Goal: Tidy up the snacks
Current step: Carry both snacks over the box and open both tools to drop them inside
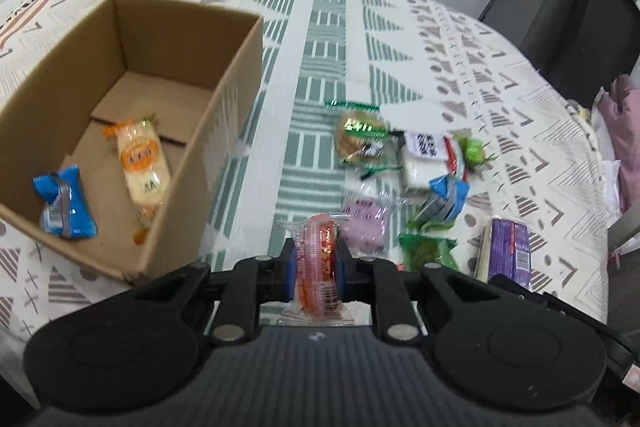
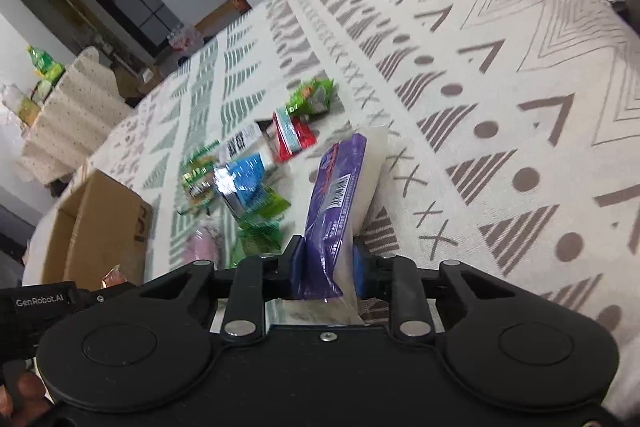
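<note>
Clamped in the left claw (image 1: 317,259), a red-orange snack packet (image 1: 318,263) stands on edge just beside the cardboard box (image 1: 236,99) — two packets lie inside. Right claw (image 2: 326,263) grips a purple packet (image 2: 334,203) over the patterned tabletop (image 2: 500,99), beside the loose snack pile (image 2: 256,171).

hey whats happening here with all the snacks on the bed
A person is sorting snacks with a hand-held gripper in each hand. The left hand-held gripper is shut on a red-orange snack packet beside the cardboard box, which already holds a blue packet and an orange-and-white packet. The right hand-held gripper is shut on a purple packet. A pile of loose snacks is still on the patterned bedspread.
</note>
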Demonstrator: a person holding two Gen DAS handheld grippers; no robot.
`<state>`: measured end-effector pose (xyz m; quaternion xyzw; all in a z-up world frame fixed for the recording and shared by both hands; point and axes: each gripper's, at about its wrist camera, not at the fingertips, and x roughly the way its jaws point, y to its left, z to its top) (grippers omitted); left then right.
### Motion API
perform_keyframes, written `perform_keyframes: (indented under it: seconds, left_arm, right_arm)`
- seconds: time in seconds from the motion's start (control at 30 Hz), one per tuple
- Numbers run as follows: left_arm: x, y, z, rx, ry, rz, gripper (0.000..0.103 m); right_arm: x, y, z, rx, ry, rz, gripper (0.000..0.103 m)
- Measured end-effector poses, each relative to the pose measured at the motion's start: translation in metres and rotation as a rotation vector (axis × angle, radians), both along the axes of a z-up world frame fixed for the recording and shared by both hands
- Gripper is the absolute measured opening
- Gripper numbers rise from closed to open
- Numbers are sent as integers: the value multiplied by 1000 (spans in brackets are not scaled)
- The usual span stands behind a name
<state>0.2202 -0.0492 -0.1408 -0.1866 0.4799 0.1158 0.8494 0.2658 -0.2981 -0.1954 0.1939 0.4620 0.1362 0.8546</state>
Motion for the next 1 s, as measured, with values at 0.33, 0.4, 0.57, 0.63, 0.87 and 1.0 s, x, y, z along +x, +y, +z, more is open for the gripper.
perform_keyframes:
  seconds: [0.33,0.4,0.57,0.63,0.87,1.0]
  left_arm:
    - [-16,16,41,-6,-49,-31,17]
    - [-19,21,48,-8,-62,-32,17]
    - [-24,36,62,-18,-90,-30,17]
    - [-26,43,66,-24,-101,-30,17]
    - [-36,71,75,-38,-124,-9,17]
    - [-40,89,80,-42,-136,4,17]
  right_arm:
    - [-19,4,43,74,-64,-49,24]
    - [-22,9,50,86,-78,-48,23]
    - [-26,25,68,109,-106,-31,23]
    - [-28,33,75,109,-119,-21,23]
    - [-32,64,91,106,-161,19,23]
    - [-32,83,96,104,-166,41,23]
